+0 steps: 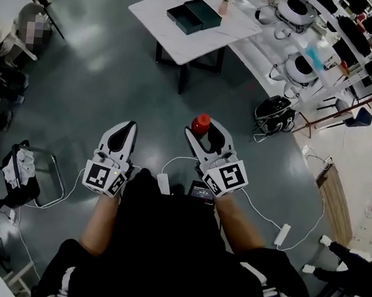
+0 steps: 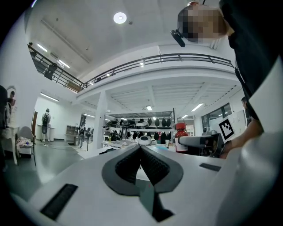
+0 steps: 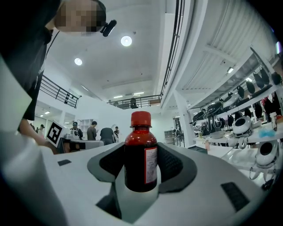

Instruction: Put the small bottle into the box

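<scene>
The left gripper point(image 2: 140, 149) has its jaws pressed together with nothing between them, while the right gripper point(image 3: 140, 154) pinches the small bottle point(image 3: 140, 152) upright by its body, red cap up and white label turned toward 3 o'clock. In the head view both grippers are held low before the person's body and point toward 12 o'clock. At 9 o'clock from the left one, near the picture's edge, stands a chair point(image 1: 25, 179) with cloth heaped on it, and white cables point(image 1: 72, 193) trail across the floor from it toward the person. Grey floor point(image 1: 102, 72) lies bare from the grippers up to the white table point(image 1: 238, 27) at 12 o'clock, well apart from them. The dark box point(image 1: 194, 16) rests open near the table's middle, in two halves side by side, room left on every side of it. A small pink item point(image 1: 223, 6) stands just beside the box at its 2 o'clock. The table's dark legs point(image 1: 181, 73) sit under its near corner. At 2 o'clock from the bottle a white rack point(image 1: 272, 52) carries round white robot heads point(image 1: 301, 68), and a black bundle point(image 1: 274, 113) lies on the floor at its foot. At 4 o'clock a power strip point(image 1: 282, 234) lies on its cord, with a wooden board point(image 1: 333, 199) beyond it
</scene>
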`<act>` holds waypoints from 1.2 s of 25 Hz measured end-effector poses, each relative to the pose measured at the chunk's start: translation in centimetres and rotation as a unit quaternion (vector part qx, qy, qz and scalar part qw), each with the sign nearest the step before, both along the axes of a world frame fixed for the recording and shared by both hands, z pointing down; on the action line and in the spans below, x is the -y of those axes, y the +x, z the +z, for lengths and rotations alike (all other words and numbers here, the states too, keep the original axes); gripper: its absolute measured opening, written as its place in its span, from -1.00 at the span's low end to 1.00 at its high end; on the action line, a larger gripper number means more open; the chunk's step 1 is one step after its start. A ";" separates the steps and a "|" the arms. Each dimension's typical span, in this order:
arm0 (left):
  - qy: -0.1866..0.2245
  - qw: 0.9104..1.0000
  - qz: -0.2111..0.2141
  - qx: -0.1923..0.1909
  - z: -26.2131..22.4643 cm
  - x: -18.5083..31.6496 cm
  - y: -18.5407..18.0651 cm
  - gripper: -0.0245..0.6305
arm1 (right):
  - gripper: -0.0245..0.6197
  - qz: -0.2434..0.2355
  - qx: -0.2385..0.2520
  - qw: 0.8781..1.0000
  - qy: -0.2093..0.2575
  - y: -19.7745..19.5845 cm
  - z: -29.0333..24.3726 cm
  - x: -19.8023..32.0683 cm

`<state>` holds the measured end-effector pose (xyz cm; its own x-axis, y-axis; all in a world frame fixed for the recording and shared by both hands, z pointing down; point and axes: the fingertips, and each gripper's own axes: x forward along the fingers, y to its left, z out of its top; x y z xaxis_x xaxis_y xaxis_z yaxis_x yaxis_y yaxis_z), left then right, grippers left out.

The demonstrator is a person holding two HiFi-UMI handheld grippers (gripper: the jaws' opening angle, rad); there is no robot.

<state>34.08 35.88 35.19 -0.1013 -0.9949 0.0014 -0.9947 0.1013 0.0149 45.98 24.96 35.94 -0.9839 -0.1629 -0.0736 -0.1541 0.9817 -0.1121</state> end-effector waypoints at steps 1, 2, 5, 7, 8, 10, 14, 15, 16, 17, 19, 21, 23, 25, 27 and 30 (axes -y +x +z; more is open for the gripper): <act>0.001 1.000 -0.001 -0.002 0.1 -0.1 -0.2 -0.88 | -0.19 0.003 -0.002 1.000 -0.001 -0.1 0.2 0.0; 0.000 1.000 0.000 -0.003 0.4 0.0 -0.4 -0.88 | -0.19 0.006 -0.004 1.000 -0.002 -0.3 0.4 0.1; -0.006 1.000 0.007 -0.008 1.6 0.7 -1.4 -0.88 | -0.19 0.017 -0.011 1.000 -0.005 -1.3 1.1 0.5; -0.010 1.000 0.010 -0.014 2.4 1.5 -2.3 -0.88 | -0.19 0.024 -0.015 1.000 -0.007 -2.3 1.6 0.9; -0.012 1.000 0.011 -0.016 2.7 1.9 -2.8 -0.88 | -0.19 0.028 -0.017 0.999 -0.009 -2.9 1.8 1.2; -0.014 1.000 0.013 -0.018 2.7 2.8 -4.3 -0.88 | -0.19 0.033 -0.019 0.999 -0.014 -4.2 1.9 1.7; -0.007 1.000 0.019 -0.018 2.6 4.6 -7.8 -0.88 | -0.19 0.037 -0.025 0.999 -0.022 -7.4 2.2 2.7; -0.007 1.000 0.021 -0.018 2.7 4.9 -8.9 -0.88 | -0.19 0.037 -0.026 0.999 -0.022 -8.4 2.3 2.9; -0.005 1.000 0.023 -0.020 2.7 5.3 -10.0 -0.88 | -0.19 0.038 -0.027 0.999 -0.022 -9.4 2.4 3.2; -0.003 0.999 0.025 -0.021 2.8 5.8 -11.1 -0.88 | -0.19 0.039 -0.028 0.999 -0.022 -10.5 2.4 3.5; 0.000 0.999 0.035 -0.023 2.8 6.9 -13.4 -0.88 | -0.19 0.041 -0.032 0.998 -0.022 -12.8 2.3 4.4; -0.003 0.999 0.045 -0.026 2.9 8.2 -15.6 -0.88 | -0.19 0.045 -0.035 0.998 -0.024 -15.0 2.2 5.4; -0.012 0.998 0.054 -0.031 3.1 9.2 -17.5 -0.88 | -0.19 0.047 -0.037 0.998 -0.024 -17.0 2.0 6.0; -0.016 0.998 0.059 -0.032 3.0 9.9 -19.0 -0.88 | -0.19 0.047 -0.039 0.998 -0.024 -18.8 1.9 6.2; -0.011 0.997 0.063 -0.033 2.6 10.6 -20.5 -0.88 | -0.19 0.048 -0.041 0.998 -0.022 -20.5 1.7 6.5; -0.006 0.997 0.068 -0.030 2.2 12.2 -23.1 -0.88 | -0.19 0.053 -0.044 0.997 -0.020 -23.0 1.6 7.5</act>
<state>10.99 23.71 37.39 0.0359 -0.9992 0.0162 -0.9966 -0.0346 0.0752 22.96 17.41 37.57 -0.9631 -0.2682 0.0206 -0.2685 0.9541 -0.1325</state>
